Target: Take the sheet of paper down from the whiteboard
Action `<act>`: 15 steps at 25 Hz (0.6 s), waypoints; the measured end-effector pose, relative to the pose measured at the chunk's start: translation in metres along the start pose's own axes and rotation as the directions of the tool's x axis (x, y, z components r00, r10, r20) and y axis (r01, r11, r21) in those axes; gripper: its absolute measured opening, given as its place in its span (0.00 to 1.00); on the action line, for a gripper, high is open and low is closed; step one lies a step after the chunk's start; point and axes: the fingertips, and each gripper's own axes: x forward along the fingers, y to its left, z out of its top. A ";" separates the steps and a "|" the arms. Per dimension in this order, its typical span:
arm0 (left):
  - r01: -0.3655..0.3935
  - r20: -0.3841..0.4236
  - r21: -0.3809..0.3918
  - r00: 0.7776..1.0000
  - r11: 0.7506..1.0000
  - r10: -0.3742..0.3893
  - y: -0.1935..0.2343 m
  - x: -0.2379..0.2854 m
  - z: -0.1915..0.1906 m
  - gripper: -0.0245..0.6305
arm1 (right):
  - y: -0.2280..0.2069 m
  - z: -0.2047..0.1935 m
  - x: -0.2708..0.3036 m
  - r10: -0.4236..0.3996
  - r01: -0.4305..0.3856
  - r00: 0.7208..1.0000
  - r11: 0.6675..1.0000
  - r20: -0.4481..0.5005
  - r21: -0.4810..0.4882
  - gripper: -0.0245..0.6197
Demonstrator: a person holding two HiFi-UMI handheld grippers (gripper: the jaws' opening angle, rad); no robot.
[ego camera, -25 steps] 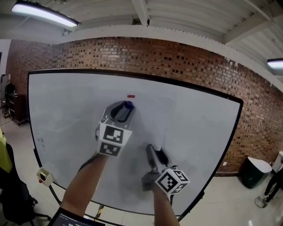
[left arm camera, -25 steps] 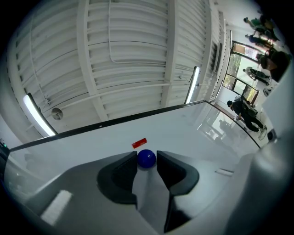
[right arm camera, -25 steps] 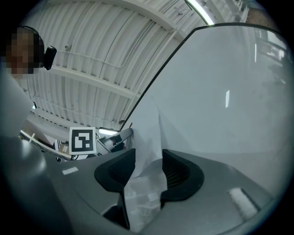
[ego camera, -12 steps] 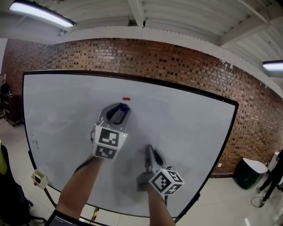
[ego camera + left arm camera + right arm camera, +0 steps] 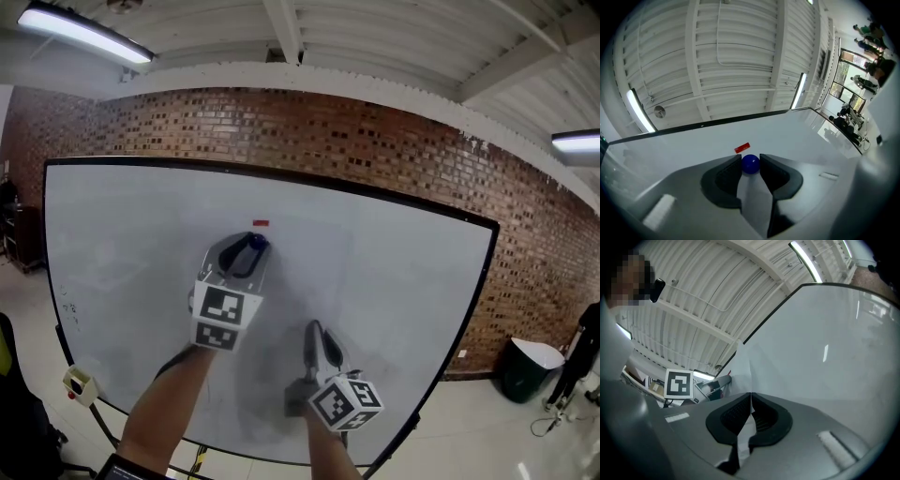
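**Both tongs set, sheet about to come free**

Nearest the camera, the right gripper (image 5: 316, 328) has its jaws pressed together on the lower part of the sheet of paper (image 5: 743, 366). In the right gripper view the thin white edge runs straight up out of the closed pads and along the board. Higher up, the left gripper (image 5: 251, 242) pinches a small blue magnet (image 5: 750, 164), with one pad against each side of the ball. That magnet appears to be what pins the top of the sheet. The paper itself lies flat on the whiteboard (image 5: 403, 253) between the two grippers, and it is hard to pick out from the head view because it is white on white. Just above the magnet sits a small red tag (image 5: 261, 223), untouched. Behind the board rises a brick wall (image 5: 375, 141).

The step in hand looks like the release, with the sheet secured below and the magnet gripped above. The next move likely calls for pulling the magnet straight off the board while the right gripper holds firm. That way the paper should neither slip nor tear as it peels away.
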 end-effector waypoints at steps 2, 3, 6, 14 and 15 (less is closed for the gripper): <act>-0.001 0.002 -0.017 1.000 1.000 0.001 -0.001 -0.007 -0.004 0.22 | -0.001 -0.002 -0.005 -0.015 0.015 1.000 1.000 -0.001 -0.018 0.06; -0.002 0.003 -0.025 1.000 1.000 0.002 -0.002 -0.012 -0.005 0.22 | -0.002 -0.003 -0.008 -0.022 0.021 1.000 0.999 -0.005 -0.024 0.06; -0.010 -0.002 -0.045 1.000 0.999 0.010 -0.007 -0.033 -0.009 0.22 | -0.005 -0.007 -0.018 -0.040 0.039 0.999 0.999 -0.029 -0.037 0.06; -0.012 -0.119 -0.096 0.993 0.995 0.001 -0.038 -0.101 -0.047 0.22 | -0.010 -0.030 -0.075 -0.123 0.115 0.989 0.989 -0.084 -0.097 0.06; -0.007 -0.125 -0.107 0.992 0.994 -0.006 -0.040 -0.112 -0.052 0.22 | -0.008 -0.038 -0.081 -0.139 0.128 0.986 0.985 -0.095 -0.114 0.06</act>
